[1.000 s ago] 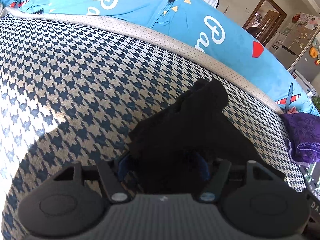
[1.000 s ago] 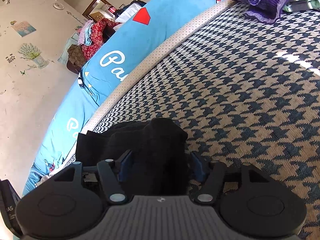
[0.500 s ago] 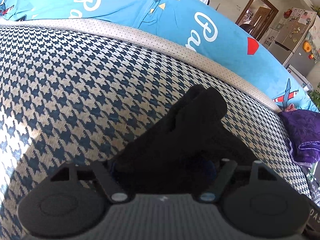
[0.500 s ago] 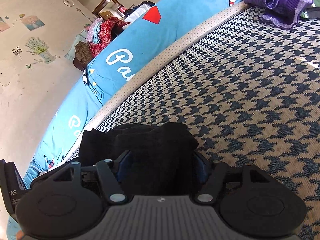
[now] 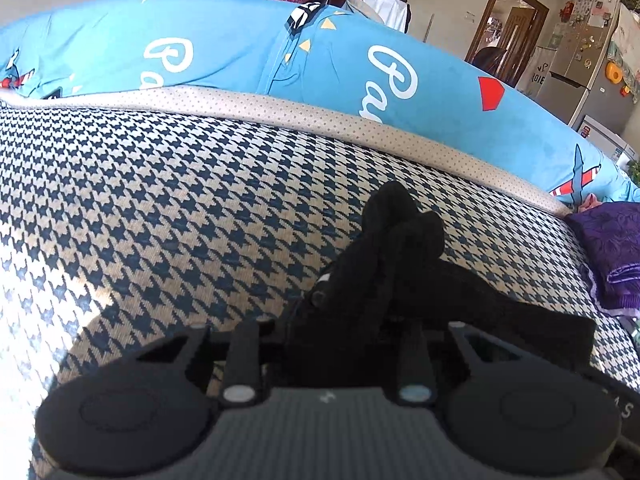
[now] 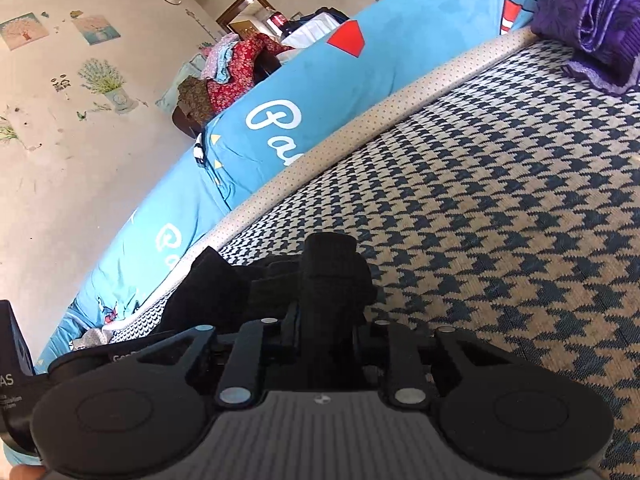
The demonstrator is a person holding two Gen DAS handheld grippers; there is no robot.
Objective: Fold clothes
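Black garment, both hand-held grippers closing

There were two grippers, the left gripper and the right gripper, and one black garment bunched between them. One houndstooth blanket covered the bed, edged by one dotted beige strip. Two blue printed cushions lay along it. One purple folded cloth sat at the end. Two small pictures hung on the wall. One fridge stood beyond.
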